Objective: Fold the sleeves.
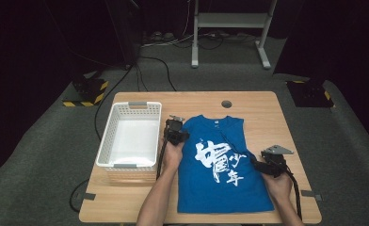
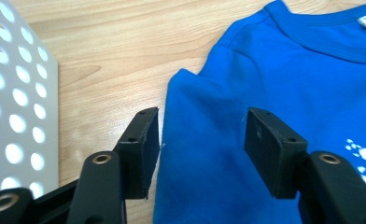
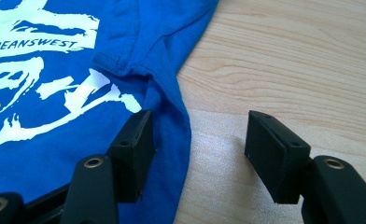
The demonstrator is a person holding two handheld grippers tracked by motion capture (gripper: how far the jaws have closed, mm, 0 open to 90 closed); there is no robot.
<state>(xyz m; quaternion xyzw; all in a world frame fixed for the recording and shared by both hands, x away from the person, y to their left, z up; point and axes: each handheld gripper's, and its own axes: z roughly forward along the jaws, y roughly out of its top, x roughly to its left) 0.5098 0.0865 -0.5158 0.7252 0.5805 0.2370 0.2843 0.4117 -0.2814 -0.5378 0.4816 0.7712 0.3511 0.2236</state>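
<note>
While the blue T-shirt lies flat on the wooden counter, print side up and collar toward the far edge, the left hand-held gripper sits at its left shoulder, just beside the white basket. Its jaws stand apart over the shirt's left edge, fabric between them, not pinched. The right hand-held gripper rests at the shirt's right edge near a folded sleeve, jaws spread, one over cloth, one over bare wood.
</note>
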